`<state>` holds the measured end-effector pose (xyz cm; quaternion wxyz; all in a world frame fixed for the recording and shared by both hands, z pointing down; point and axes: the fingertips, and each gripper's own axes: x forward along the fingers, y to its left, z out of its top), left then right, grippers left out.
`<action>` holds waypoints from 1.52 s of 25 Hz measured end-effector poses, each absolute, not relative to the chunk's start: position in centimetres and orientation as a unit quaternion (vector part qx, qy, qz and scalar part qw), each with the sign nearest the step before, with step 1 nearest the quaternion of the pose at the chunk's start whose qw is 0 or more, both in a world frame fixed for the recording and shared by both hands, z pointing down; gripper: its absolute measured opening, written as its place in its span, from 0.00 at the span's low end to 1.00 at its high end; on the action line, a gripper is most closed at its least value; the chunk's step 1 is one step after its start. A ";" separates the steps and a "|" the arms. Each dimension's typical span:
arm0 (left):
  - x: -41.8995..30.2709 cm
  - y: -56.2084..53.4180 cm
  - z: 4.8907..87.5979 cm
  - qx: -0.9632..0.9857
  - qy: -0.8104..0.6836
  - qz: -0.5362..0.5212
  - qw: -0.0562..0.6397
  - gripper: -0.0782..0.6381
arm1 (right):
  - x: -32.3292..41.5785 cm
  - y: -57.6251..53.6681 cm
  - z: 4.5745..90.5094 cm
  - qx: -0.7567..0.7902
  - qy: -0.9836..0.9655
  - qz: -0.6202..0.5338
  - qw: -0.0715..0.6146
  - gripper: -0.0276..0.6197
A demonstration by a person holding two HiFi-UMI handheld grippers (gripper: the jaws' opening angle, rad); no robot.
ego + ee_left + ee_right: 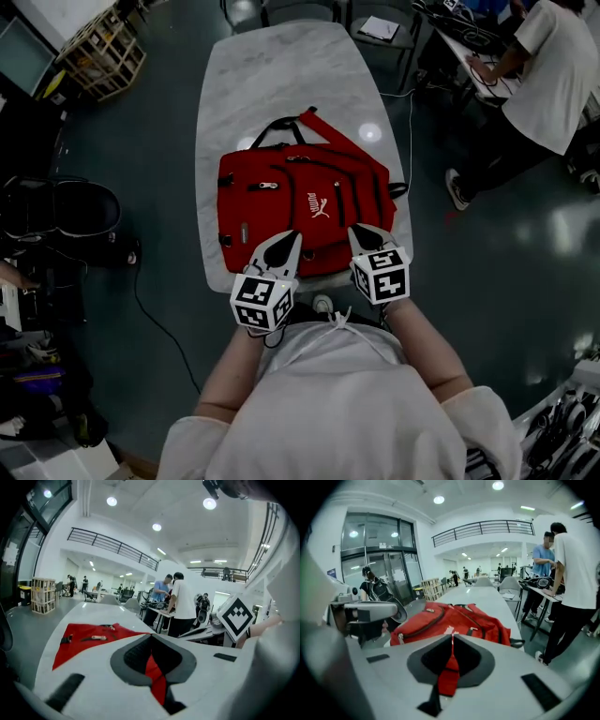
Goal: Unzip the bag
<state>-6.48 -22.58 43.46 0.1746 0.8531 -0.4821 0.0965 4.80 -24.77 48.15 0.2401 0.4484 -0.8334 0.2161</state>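
On the table, red bag, left gripper, right gripper (both pinched shut).

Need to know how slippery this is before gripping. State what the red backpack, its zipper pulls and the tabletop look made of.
The red backpack: woven synthetic fabric, probably nylon, matte, creased with stitched seams. The zipper pulls: pale, glinting, likely metal, too small to confirm. The tabletop: white with grey veining, glossy lamp reflections; marble or marble-look.

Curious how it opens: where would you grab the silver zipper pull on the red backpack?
Probably the silver zipper pull, by its tab, from above: it lies flat on the red backpack, along its zipper, so jaws should close across its narrow width.
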 end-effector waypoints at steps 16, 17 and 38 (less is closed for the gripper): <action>-5.9 -25.5 29.8 0.872 -0.485 -0.007 0.065 0.14 | 1.8 -26.5 35.2 0.451 -0.878 0.123 0.104 0.08; -6.0 -25.4 29.9 0.871 -0.486 -0.011 0.075 0.14 | 1.7 -26.4 35.2 0.449 -0.879 0.124 0.104 0.08; -5.3 -25.0 30.3 0.860 -0.509 0.015 0.039 0.14 | 1.3 -24.9 35.0 0.437 -0.887 0.123 0.090 0.08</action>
